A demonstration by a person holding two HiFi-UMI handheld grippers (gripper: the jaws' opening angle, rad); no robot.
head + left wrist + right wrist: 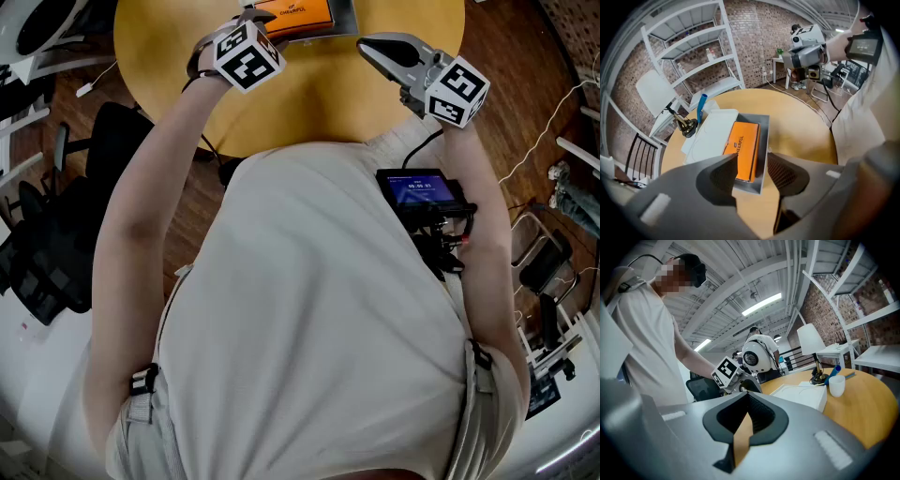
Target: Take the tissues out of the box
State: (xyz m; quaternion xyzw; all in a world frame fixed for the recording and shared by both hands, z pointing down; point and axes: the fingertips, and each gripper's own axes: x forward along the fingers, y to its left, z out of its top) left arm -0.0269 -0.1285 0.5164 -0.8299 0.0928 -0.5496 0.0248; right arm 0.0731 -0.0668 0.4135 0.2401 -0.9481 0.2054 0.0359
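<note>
An orange tissue box point(743, 147) lies flat in a grey tray point(764, 150) on a round yellow table point(797, 131). In the head view the box point(298, 13) sits at the table's far edge of the picture. My left gripper point(752, 171) hovers just short of the tray's near end, open, with nothing between its fingers. It shows at the upper left of the head view, left gripper point(251, 19). My right gripper point(371, 47) is raised over the table to the right of the tray, shut and holding nothing. No loose tissue is visible.
A flat white box point(710, 133) lies beside the tray. Past it stand a brass stand point(684, 124), a blue tube point(701, 107) and a white cup point(836, 385). Black chairs point(66, 234) are at the left, white shelving point(689, 56) behind the table.
</note>
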